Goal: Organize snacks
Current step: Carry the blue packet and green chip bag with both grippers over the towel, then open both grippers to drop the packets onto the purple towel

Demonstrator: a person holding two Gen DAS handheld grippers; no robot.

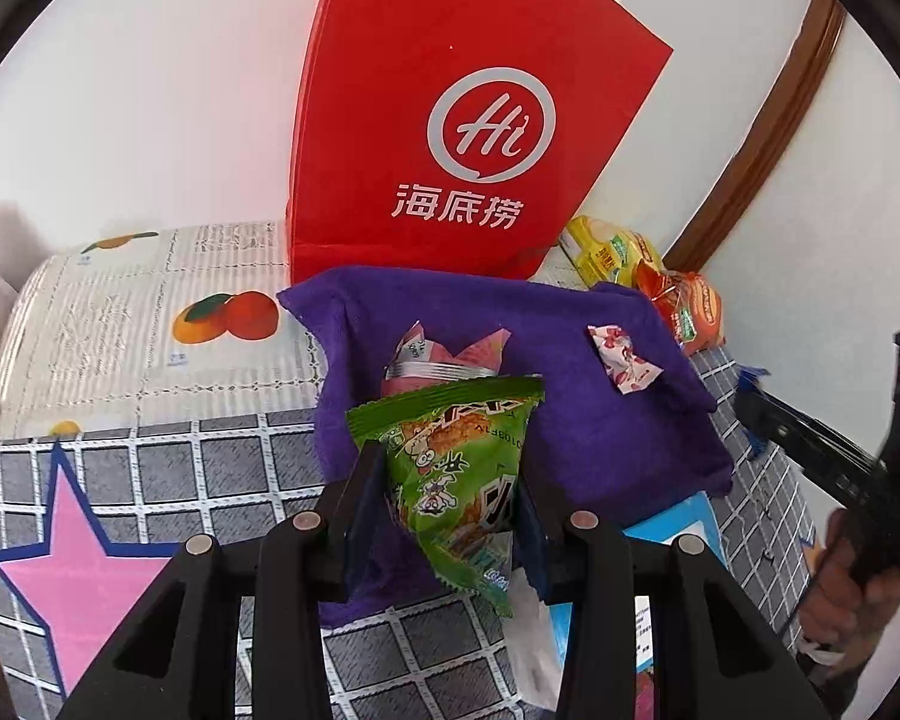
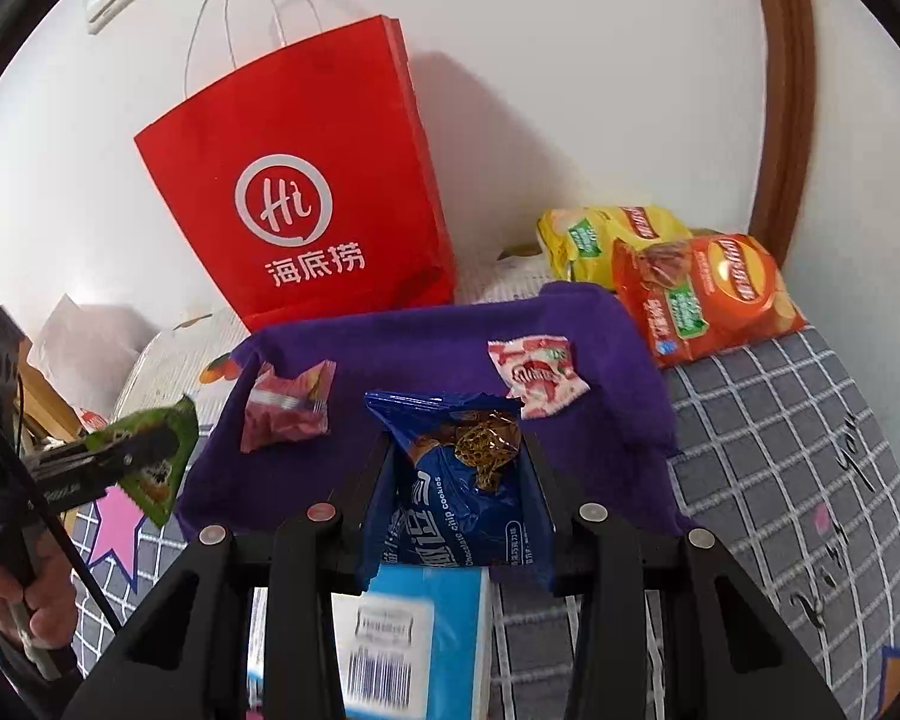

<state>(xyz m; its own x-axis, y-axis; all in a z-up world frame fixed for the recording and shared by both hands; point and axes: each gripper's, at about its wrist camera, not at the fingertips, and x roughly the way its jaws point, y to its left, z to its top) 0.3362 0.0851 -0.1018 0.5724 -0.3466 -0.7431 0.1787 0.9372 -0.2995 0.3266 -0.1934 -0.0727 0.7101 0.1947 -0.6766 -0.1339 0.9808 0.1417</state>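
Left gripper [image 1: 450, 498]: clamped on a green crinkled snack packet [image 1: 456, 468], held above the purple cloth.
Right gripper [image 2: 459, 480]: clamped on a blue chocolate-chip cookie packet [image 2: 462, 492].
Purple fleece cloth [image 2: 426, 348]: spread on the grey checked bedcover [image 2: 780, 450]; a pink wrapped snack [image 2: 288, 408] and a red-and-white candy wrapper [image 2: 537, 375] lie on it.
Red paper bag [image 2: 306, 192]: upright behind the cloth, by the wall.
Yellow chip bag [image 2: 606, 237], orange chip bag [image 2: 702, 300]: at the cloth's far right corner.

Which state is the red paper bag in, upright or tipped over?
Upright: the red paper bag stands on its base against the wall, handles pointing up.
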